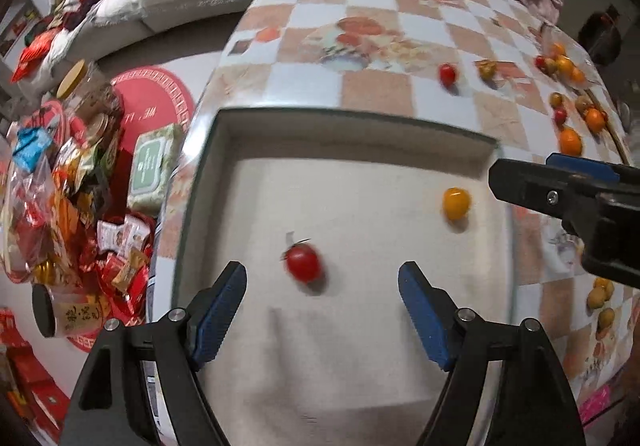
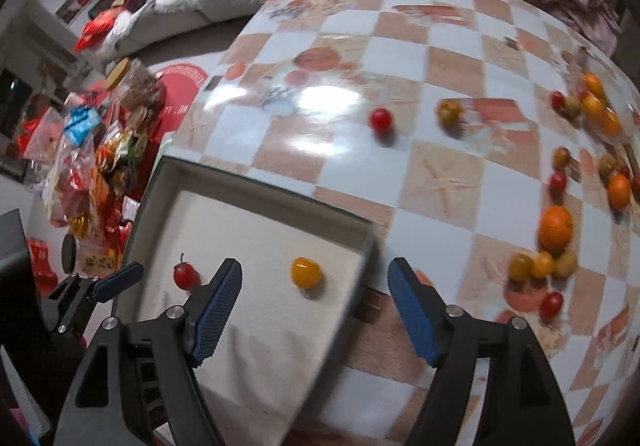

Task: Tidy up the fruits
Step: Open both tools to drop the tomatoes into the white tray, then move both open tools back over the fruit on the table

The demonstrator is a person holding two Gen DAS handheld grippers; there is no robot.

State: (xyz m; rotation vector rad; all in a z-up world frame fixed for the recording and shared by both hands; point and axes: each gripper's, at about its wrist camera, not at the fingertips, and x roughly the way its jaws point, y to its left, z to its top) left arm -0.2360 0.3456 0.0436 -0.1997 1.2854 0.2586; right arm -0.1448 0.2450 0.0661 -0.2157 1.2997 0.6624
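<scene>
A shallow tray (image 1: pixel 352 117) (image 2: pixel 256 181) with a white lining sits on the checkered table. A red cherry tomato (image 1: pixel 303 264) (image 2: pixel 186 275) and a yellow one (image 1: pixel 456 202) (image 2: pixel 306 272) lie in it. My left gripper (image 1: pixel 322 286) is open and empty above the tray, the red tomato between its fingers' line. My right gripper (image 2: pixel 314 282) is open and empty over the tray's right edge; it shows in the left wrist view (image 1: pixel 520 185). Loose red, yellow and orange fruits (image 2: pixel 556 228) (image 1: pixel 570 141) lie scattered on the table to the right.
A red tomato (image 2: pixel 381 119) and a yellowish one (image 2: pixel 450 111) lie mid-table. Left of the table, the floor holds snack bags (image 1: pixel 60 185), a jar (image 1: pixel 88 93) and a wipes pack (image 1: pixel 154 165). Pillows and clothes lie beyond.
</scene>
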